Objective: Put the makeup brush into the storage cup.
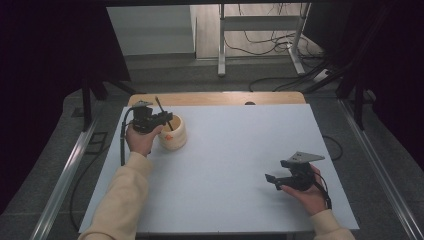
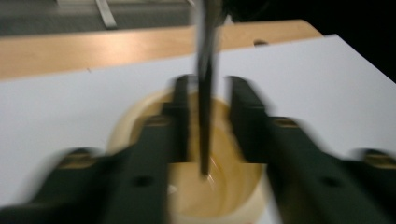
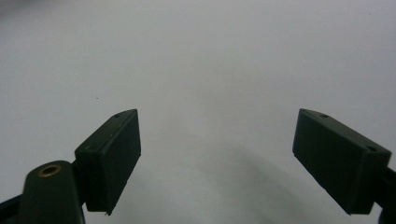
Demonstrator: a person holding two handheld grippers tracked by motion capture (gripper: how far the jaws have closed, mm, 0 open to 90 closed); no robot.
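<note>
Blurred left hand-held gripper (image 2: 208,121), jaws parted around a dark stick (image 2: 205,107) upright in a pale wooden cup (image 2: 233,186).

Grey floor (image 1: 200,70), dark curtains (image 1: 45,50), cables (image 1: 265,42)

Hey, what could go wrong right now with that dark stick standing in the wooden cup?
The dark stick stands in the wooden cup between the left claw's parted jaws, apparently free, so it may topple or get knocked while withdrawing. The claw sits right over the cup, so a careless pull could tip it. The cup also sits near the table's left edge.
</note>
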